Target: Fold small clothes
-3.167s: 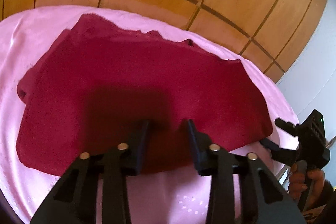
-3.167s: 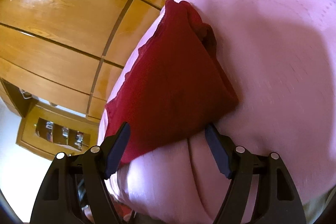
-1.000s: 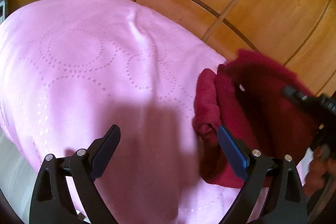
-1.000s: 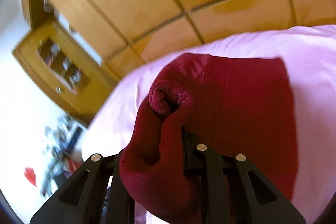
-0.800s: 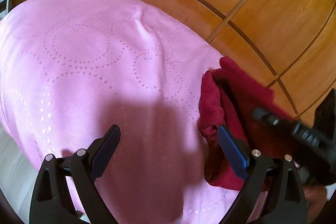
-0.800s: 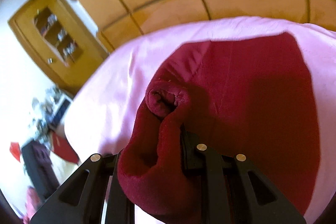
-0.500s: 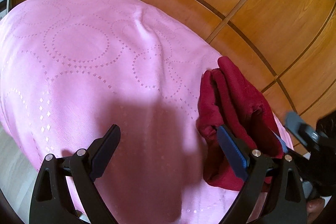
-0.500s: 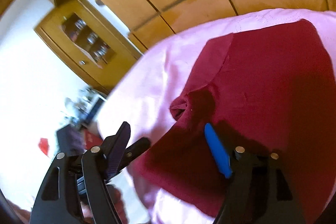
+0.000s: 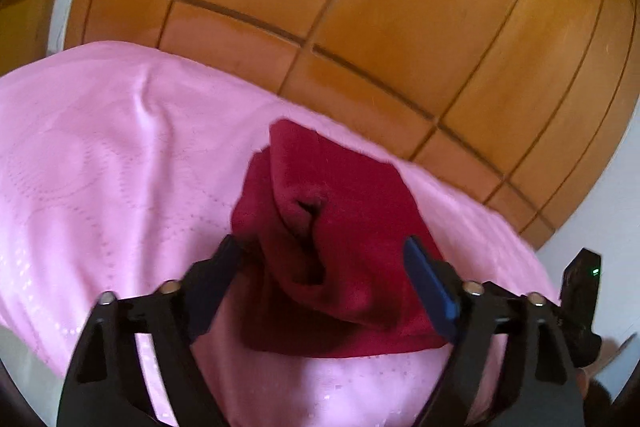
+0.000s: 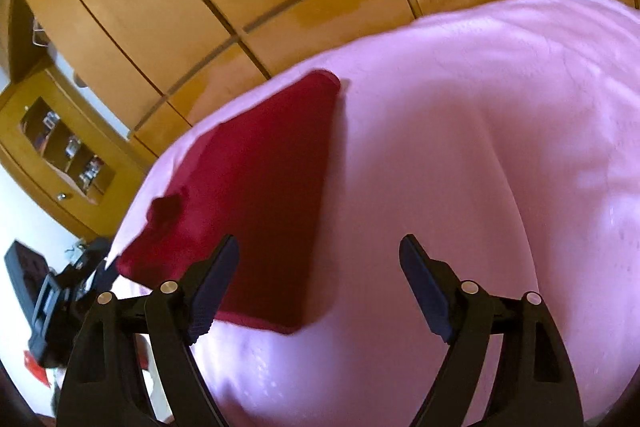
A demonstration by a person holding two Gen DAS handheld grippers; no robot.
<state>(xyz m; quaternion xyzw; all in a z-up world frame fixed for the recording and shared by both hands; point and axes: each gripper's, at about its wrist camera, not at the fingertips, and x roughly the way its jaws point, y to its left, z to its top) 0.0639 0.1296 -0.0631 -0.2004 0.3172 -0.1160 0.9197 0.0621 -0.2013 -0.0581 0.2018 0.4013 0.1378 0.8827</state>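
Observation:
A dark red garment (image 9: 340, 227) lies folded over on the pink bedcover (image 9: 100, 167), its left edge bunched into a thick roll. My left gripper (image 9: 320, 267) is open and empty, hovering above the garment with its jaws wide apart. In the right wrist view the garment (image 10: 260, 179) lies flat as a folded wedge at the left. My right gripper (image 10: 320, 267) is open and empty over the garment's right edge and the bare cover (image 10: 480, 127). The left gripper's body (image 10: 44, 291) shows at that view's left edge.
Wooden wardrobe panels (image 9: 360, 7) run along the far side of the bed. A wooden cabinet with a glass front (image 10: 60, 147) stands at the left in the right wrist view. The bed edge drops off near both grippers. A white wall (image 9: 600, 207) is at the right.
My right gripper, shut on the rolled red cloth a second ago, has opened, let it go and drawn back. My left gripper has swung right, from bare cover to above the garment.

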